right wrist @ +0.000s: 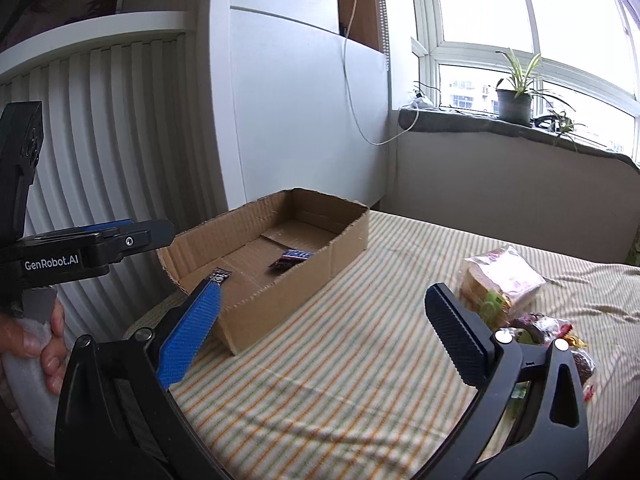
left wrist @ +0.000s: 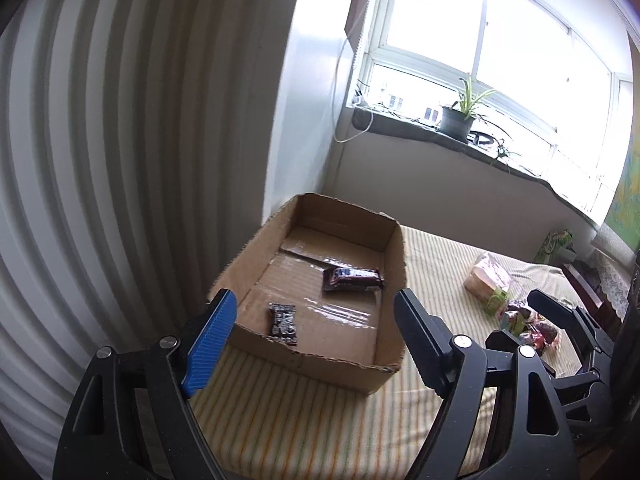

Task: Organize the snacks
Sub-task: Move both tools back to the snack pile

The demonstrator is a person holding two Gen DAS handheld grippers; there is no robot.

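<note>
Left gripper (left wrist: 316,320) jaws spread, nothing between them, hovering at the near edge of the cardboard box (left wrist: 390,344). Box sits on the striped cloth (right wrist: 360,360) and holds two snacks: dark bar (left wrist: 352,279), small black packet (left wrist: 283,319). Right gripper (right wrist: 326,326) also wide apart, empty. Remaining snack pile (right wrist: 540,320) lies on the cloth, well right of the box.
</note>
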